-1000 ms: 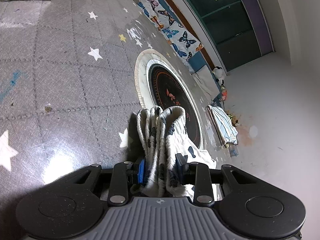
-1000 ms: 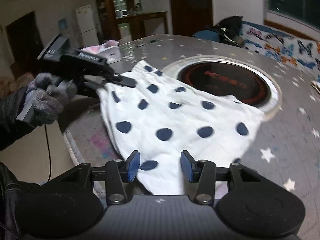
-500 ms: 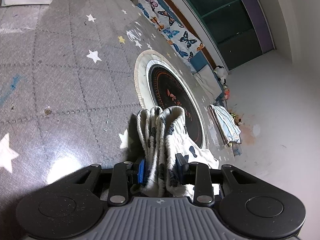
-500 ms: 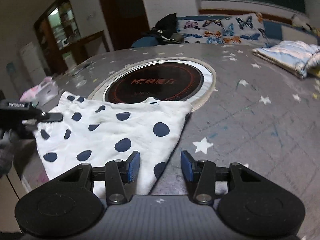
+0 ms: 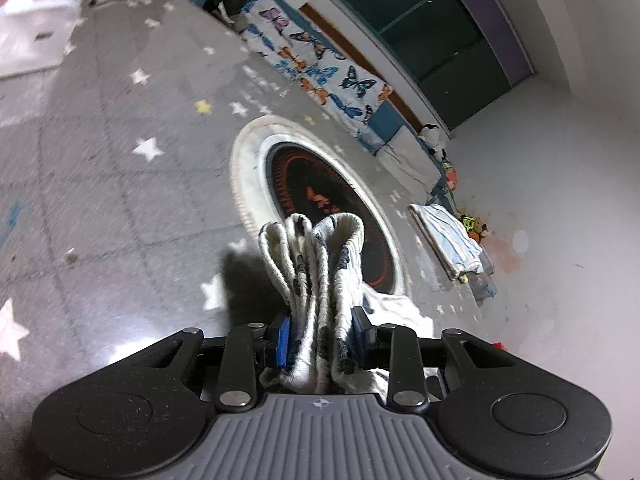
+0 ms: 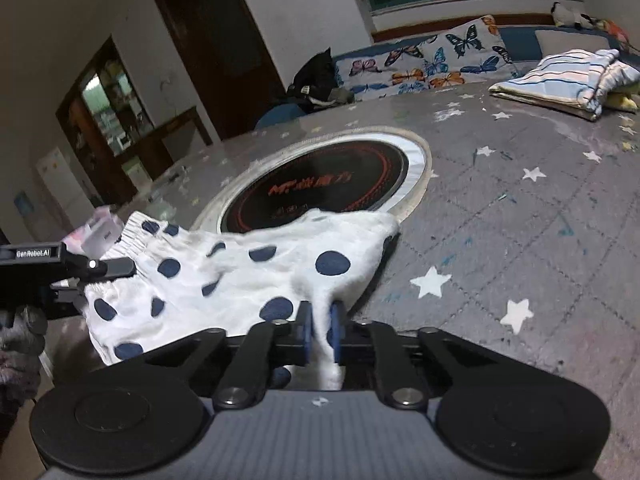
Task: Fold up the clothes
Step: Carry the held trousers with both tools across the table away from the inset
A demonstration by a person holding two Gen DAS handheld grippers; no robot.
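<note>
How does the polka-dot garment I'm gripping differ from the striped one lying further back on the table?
The polka-dot garment is white with dark blue dots; the striped garment has pale blue and white stripes. The polka-dot garment lies spread out, clamped by the left gripper at its elastic edge and the right gripper, whose jaws just closed, at its near edge; the striped garment sits folded and untouched. Both rest on the star-patterned table.

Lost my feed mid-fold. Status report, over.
Left gripper clamped on bunched waistband. Right gripper just closed on polka-dot garment hem. Garment partly over round black cooktop; nothing blocking.
</note>
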